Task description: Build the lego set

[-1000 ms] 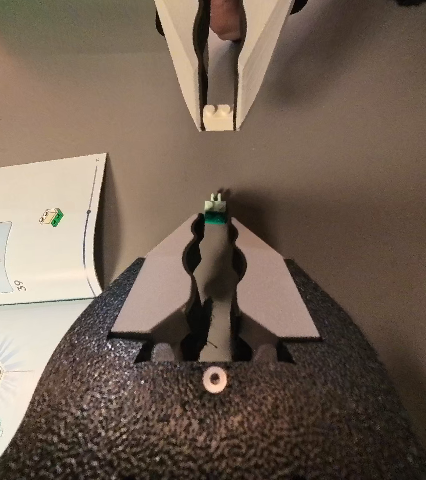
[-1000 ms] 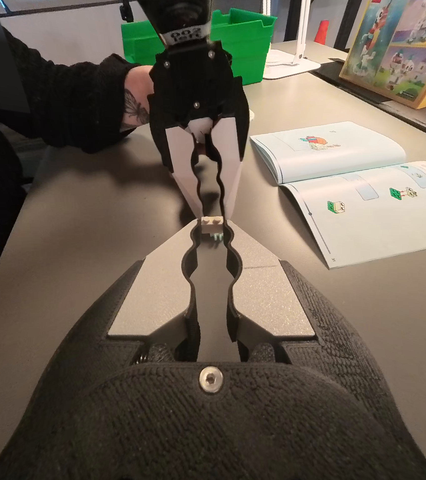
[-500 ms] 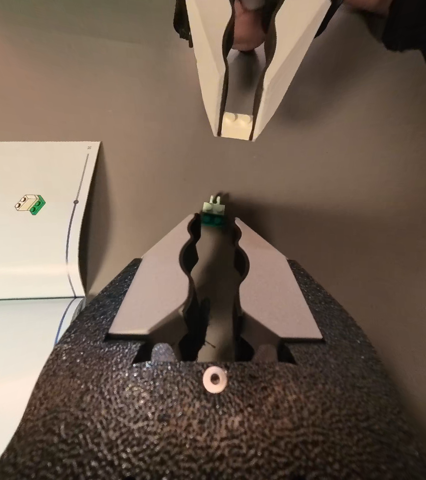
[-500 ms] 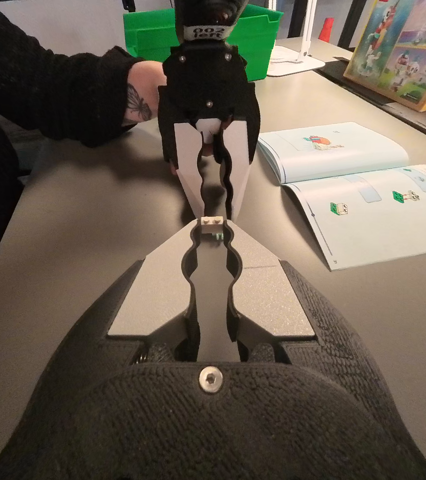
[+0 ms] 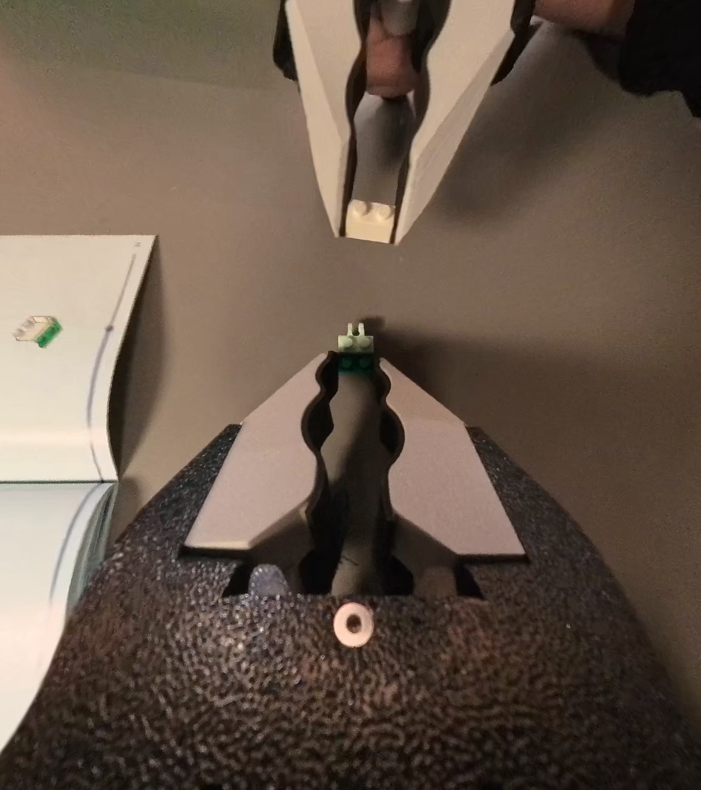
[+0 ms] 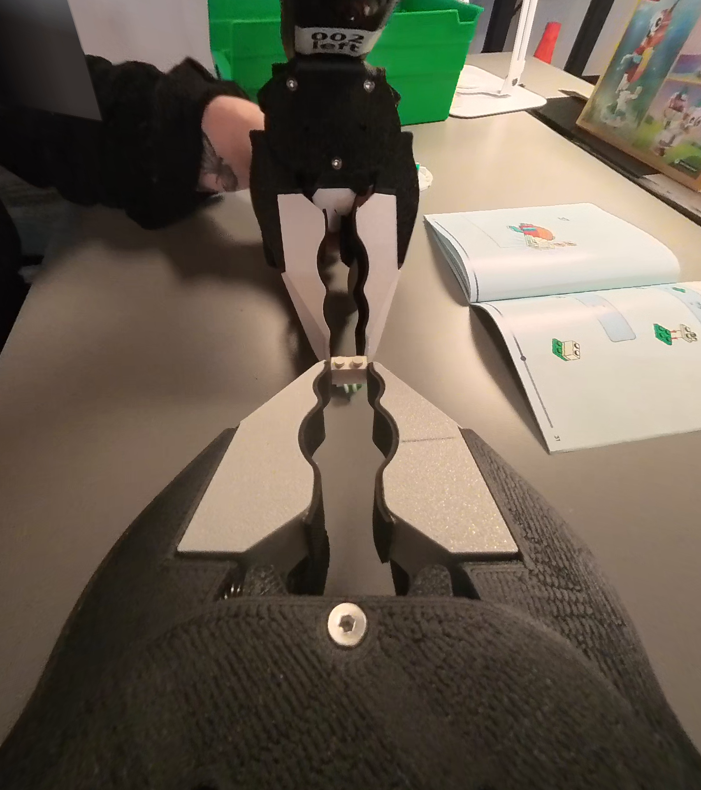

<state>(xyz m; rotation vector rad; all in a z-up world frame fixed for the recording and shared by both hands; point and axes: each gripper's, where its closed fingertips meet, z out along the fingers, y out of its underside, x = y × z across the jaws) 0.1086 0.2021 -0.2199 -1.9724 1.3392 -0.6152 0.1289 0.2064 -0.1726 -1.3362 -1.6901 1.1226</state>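
R tool (image 6: pixel 349 371) pinched a white 2-stud brick (image 6: pixel 349 368) at its tips, w/ a small green-and-white piece (image 6: pixel 351 388) showing just below the brick. L tool (image 6: pixel 346 355) faced it, tips just behind the brick; contact unclear. Open instruction booklet (image 6: pixel 596 325) lay toward the worktop's (image 6: pixel 126 384) right edge; green bins (image 6: pixel 417 64) and a colourful set box (image 6: pixel 673 85) at the far edge.
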